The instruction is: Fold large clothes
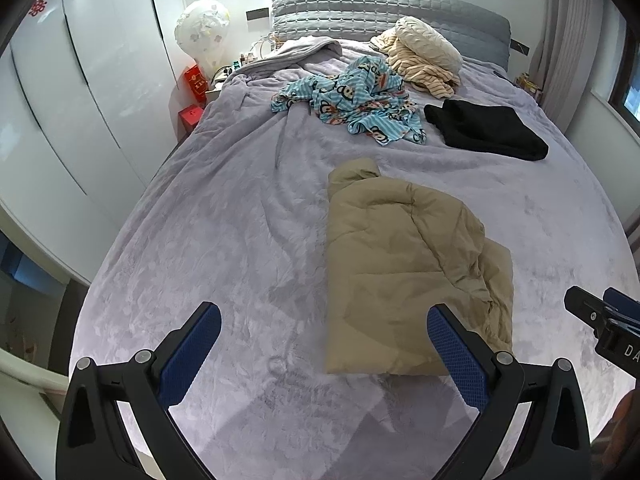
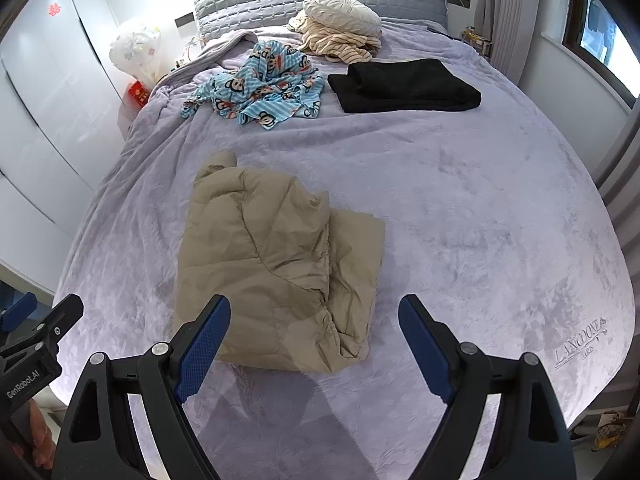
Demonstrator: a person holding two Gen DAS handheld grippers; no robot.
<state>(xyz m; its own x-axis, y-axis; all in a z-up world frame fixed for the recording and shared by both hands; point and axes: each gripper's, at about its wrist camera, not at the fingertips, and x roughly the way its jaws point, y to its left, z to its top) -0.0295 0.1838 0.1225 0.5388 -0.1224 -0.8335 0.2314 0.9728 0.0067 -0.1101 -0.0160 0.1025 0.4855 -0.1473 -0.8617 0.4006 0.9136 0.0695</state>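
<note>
We see the tan puffer jacket lying near the bed's front edge, already folded into a rough bundle. Left gripper and right gripper both hover above it, jaws wide apart, holding nothing. Likely between folds (or finished with this one). Next move probably calls for gripping the near hem, or reaching far for the blue monkey-print garment.
</note>
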